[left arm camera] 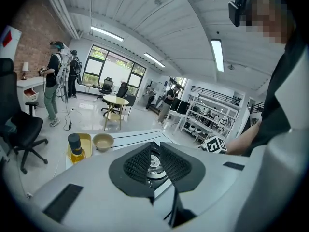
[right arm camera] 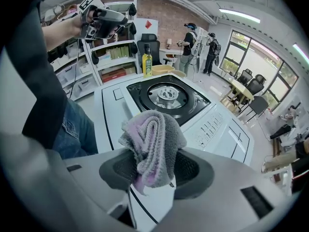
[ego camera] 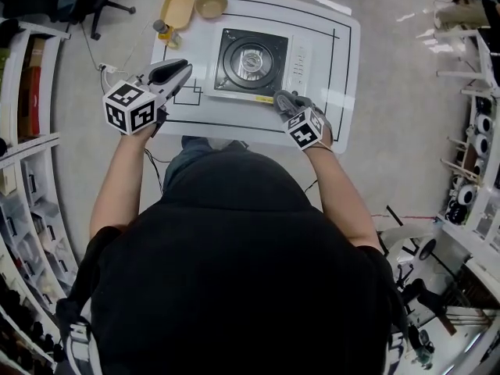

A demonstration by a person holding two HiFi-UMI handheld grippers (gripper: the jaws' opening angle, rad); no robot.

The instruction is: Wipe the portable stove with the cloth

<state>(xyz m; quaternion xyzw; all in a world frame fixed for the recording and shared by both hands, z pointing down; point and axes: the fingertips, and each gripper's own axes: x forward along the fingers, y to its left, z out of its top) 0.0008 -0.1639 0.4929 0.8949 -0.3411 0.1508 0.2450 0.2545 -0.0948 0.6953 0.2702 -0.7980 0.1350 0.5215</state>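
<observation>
— What have your right fingers got?

— My right gripper (right arm camera: 154, 170) is clamped on the cloth (right arm camera: 152, 146). It's a grey and lilac wad, bunched up, standing out above the fingers (right arm camera: 190, 170) and hanging a little below them.

— And the stove?

— The stove (right arm camera: 166, 98) sits just past that wad, on the white table (right arm camera: 111, 115). Its black top and round burner (right arm camera: 166, 94) lie straight ahead of my right tips, with the button panel (right arm camera: 217, 127) off to their right. In the head view the cloth is at the stove's near edge, by the right corner. I cannot tell whether it touches.

— Your left?

— My left gripper (left arm camera: 154, 166) holds nothing. Its fingers are drawn nearly together with only a slit between them, and through the slit I see the burner. I hold it up off the table, out at the stove's left side.

— Anything else near?

— Beyond my left tips and off to their left there's a yellow tray (left arm camera: 87, 146) with a bottle (left arm camera: 75, 148) of yellow liquid standing on it. A bowl (left arm camera: 103, 141) sits just beside the tray.
</observation>
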